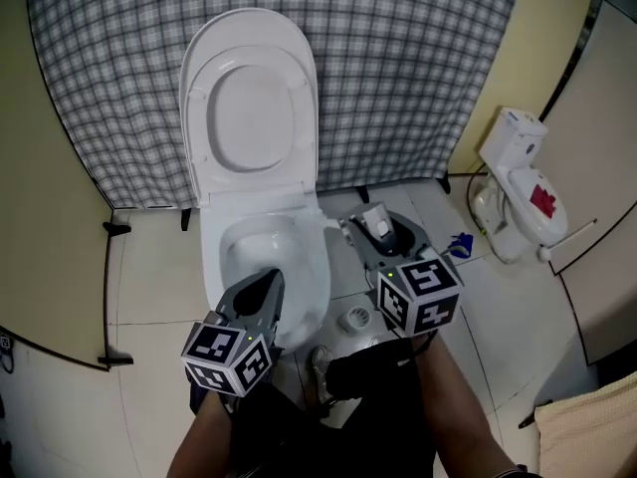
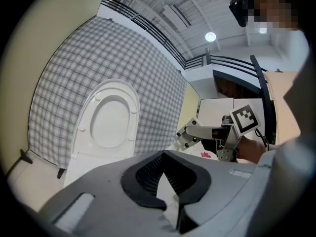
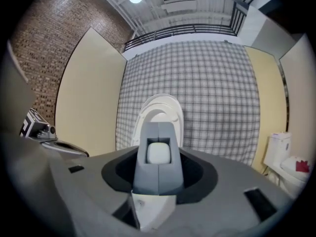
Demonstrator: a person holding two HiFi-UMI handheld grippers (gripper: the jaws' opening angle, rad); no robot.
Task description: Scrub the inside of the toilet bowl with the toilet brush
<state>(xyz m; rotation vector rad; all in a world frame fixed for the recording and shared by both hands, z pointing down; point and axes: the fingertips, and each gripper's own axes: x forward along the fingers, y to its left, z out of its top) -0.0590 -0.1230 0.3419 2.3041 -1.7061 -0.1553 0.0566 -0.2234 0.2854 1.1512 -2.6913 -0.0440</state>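
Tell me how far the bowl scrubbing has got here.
Done: the lid is up and the bowl open. In hand: the right gripper is shut on a white handle, apparently the brush, beside the bowl. To do: all the scrubbing; no brush head is in the bowl.

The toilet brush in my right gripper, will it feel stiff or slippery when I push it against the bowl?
Probably stiff: the toilet brush shows a moulded grey plastic handle. It may twist, since the right gripper clamps a smooth surface. The head is hidden, so bristle give is unclear.
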